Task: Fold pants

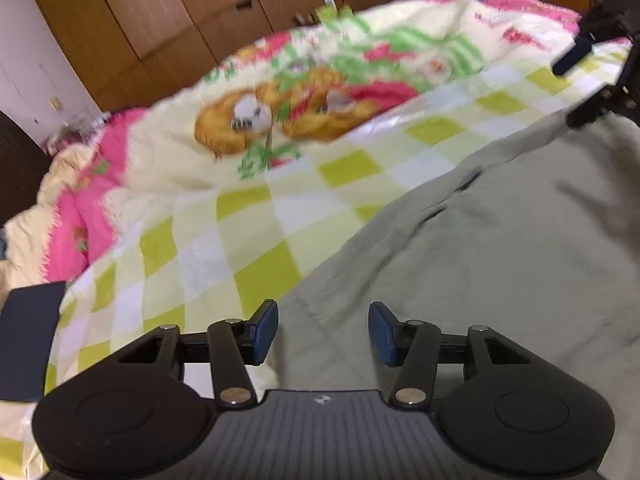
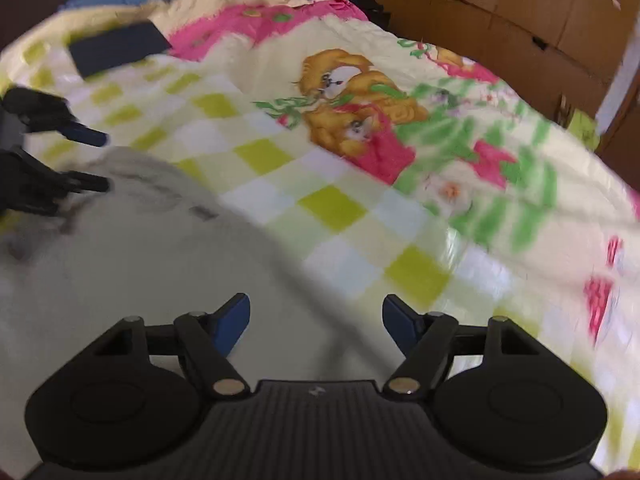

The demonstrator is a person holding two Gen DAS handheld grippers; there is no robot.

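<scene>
Pale grey-green pants (image 1: 500,248) lie spread on a bed, filling the lower right of the left wrist view and the lower left of the right wrist view (image 2: 132,248). My left gripper (image 1: 323,330) is open and empty, just above the pants' left edge. My right gripper (image 2: 316,322) is open and empty, over the pants' right edge. Each gripper shows in the other's view: the right one (image 1: 570,92) at the far right, the left one (image 2: 105,162) at the far left, both open over the pants' far end.
The bed is covered by a quilt (image 1: 248,216) with yellow-green checks and a cartoon print (image 2: 352,108). A dark blue folded item (image 2: 120,48) lies on the quilt near the bed's edge. Brown wardrobes (image 1: 168,20) stand behind the bed.
</scene>
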